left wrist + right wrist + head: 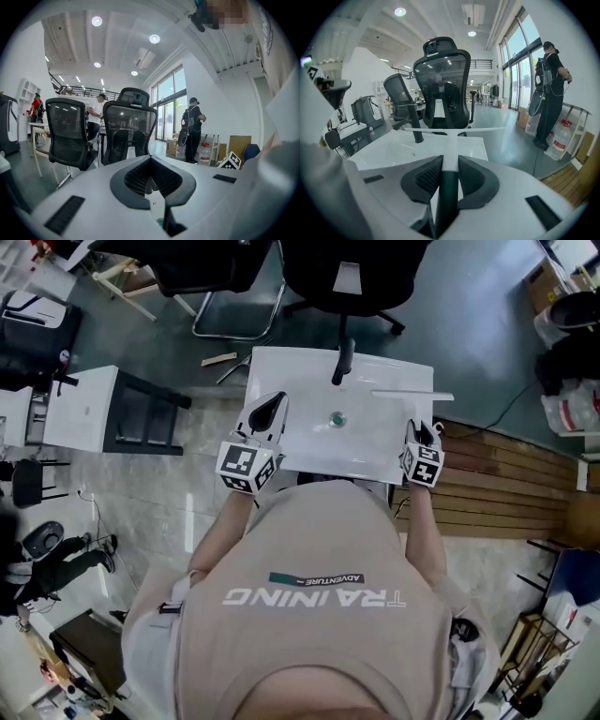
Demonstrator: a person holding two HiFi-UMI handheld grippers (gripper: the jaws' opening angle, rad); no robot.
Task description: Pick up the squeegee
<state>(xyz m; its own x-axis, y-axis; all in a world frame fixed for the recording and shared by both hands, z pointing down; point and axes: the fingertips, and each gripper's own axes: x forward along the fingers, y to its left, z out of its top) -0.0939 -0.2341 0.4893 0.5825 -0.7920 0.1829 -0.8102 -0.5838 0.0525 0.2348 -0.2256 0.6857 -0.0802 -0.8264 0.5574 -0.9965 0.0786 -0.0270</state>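
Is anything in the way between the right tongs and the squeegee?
Nothing visible is. The right tongs grip the squeegee by its handle, with the blade out in front over the sink. The tap stands off to the side, apart from it.

faucet (343, 360) at basin (291, 418) rear, both sides open

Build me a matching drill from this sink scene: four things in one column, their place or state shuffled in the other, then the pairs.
1. squeegee
2. faucet
3. drain
4. left hand-held gripper

A. jaws together, nothing held
B. black, upright at the far rim of the sink
C. clamped in the right hand-held gripper
D. middle of the sink

Pairs: 1-C, 2-B, 3-D, 4-A
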